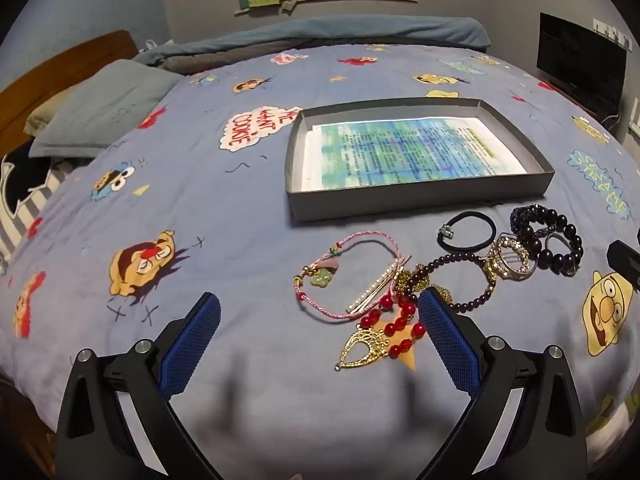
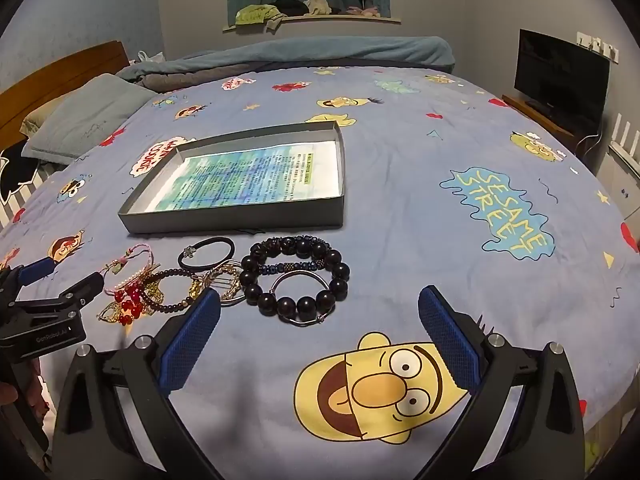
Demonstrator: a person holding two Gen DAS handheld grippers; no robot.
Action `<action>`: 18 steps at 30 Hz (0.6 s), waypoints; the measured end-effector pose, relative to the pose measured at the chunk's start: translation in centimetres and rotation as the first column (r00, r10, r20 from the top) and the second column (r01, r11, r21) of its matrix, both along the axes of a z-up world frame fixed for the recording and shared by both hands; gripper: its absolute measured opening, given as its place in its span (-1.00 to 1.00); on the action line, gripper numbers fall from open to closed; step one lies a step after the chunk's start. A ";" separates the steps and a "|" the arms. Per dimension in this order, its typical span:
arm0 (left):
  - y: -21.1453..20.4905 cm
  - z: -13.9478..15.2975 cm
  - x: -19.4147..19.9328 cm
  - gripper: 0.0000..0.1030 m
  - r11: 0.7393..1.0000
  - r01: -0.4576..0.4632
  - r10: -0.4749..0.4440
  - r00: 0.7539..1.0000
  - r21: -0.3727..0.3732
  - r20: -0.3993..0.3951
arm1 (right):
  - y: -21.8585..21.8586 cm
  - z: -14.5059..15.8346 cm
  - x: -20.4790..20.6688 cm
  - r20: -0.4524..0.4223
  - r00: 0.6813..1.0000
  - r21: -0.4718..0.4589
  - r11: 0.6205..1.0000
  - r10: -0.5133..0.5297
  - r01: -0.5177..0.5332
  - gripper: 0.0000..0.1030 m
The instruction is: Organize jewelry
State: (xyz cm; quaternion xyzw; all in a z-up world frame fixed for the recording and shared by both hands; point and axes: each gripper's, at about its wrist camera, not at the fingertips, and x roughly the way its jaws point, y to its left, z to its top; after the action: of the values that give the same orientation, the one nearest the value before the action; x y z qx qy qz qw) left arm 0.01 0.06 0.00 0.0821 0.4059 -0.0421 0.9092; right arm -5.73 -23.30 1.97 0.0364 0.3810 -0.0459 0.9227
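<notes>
Left gripper (image 1: 320, 320) gaping wide, gripping nothing, hovering over bedspread (image 1: 200, 208). Right gripper (image 2: 320, 316) likewise spread fully, empty. Jewelry pile (image 1: 440, 272) lying on bedspread, at 6 o'clock of grey box (image 1: 416, 196); black bead bracelet (image 2: 298, 276) sitting at pile's 3 o'clock end, red bead necklace (image 1: 394, 320) at 9 o'clock end, just beside left gripper's right finger.
</notes>
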 end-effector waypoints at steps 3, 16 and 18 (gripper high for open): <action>0.0 0.0 0.0 0.91 1.000 0.001 -0.001 1.000 -0.001 0.001 | 0.0 0.0 0.0 0.004 1.000 0.002 1.000 0.005 -0.005 0.90; -0.3 0.2 0.2 0.91 1.000 0.007 -0.007 1.000 -0.008 0.001 | 0.0 0.0 -0.1 0.011 1.000 0.000 1.000 0.004 -0.004 0.90; -0.2 0.3 0.1 0.91 1.000 0.008 -0.008 1.000 -0.009 0.000 | 0.0 0.0 -0.1 0.011 1.000 -0.002 1.000 0.003 -0.003 0.90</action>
State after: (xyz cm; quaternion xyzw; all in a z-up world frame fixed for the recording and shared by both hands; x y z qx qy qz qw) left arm 0.11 -0.17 0.34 0.0798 0.4054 -0.0473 0.9094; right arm -5.83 -23.27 2.01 0.0350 0.3760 -0.0447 0.9249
